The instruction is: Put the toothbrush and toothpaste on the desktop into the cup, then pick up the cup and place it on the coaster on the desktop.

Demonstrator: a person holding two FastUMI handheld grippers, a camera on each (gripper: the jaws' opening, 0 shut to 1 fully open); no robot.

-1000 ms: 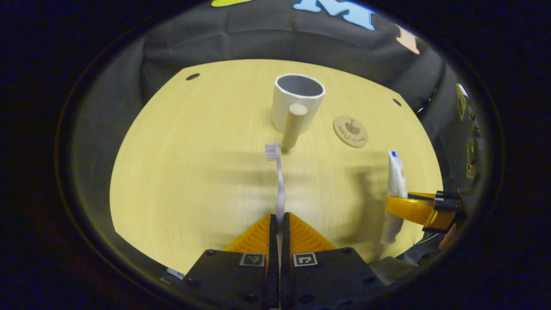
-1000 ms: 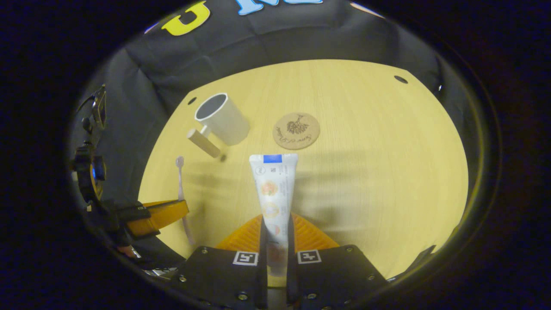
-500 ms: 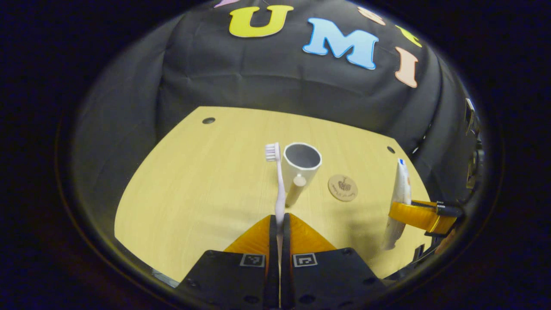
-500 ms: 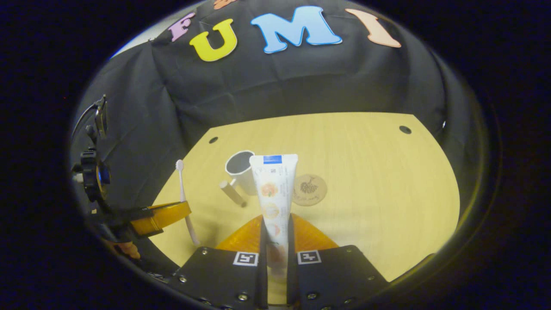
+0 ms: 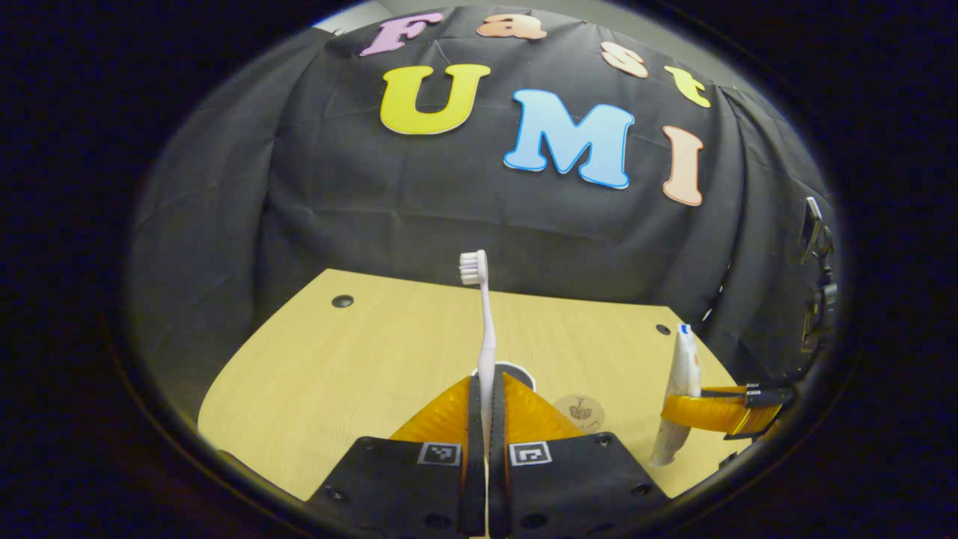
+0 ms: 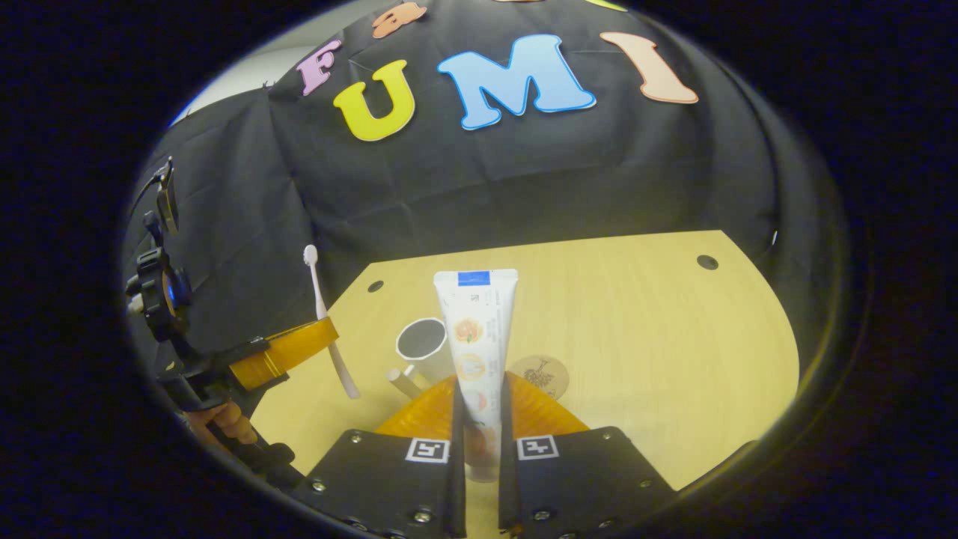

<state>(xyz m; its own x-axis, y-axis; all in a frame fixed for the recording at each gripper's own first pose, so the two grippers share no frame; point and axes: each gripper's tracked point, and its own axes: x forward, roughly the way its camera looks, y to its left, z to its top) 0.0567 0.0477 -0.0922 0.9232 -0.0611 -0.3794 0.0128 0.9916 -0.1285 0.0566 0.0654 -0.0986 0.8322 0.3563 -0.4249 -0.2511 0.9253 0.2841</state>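
Black cloth backs a pale wood desktop with dark round holes near its far corners. Toothbrush: upright, bristles uppermost, its handle clamped between the closed fingers of the left gripper. Toothpaste: upright, likewise clamped by the right gripper, held above the desktop. Cup: standing on the desktop beyond both grippers, handle toward the cameras. Coaster: flat, just beside the cup.
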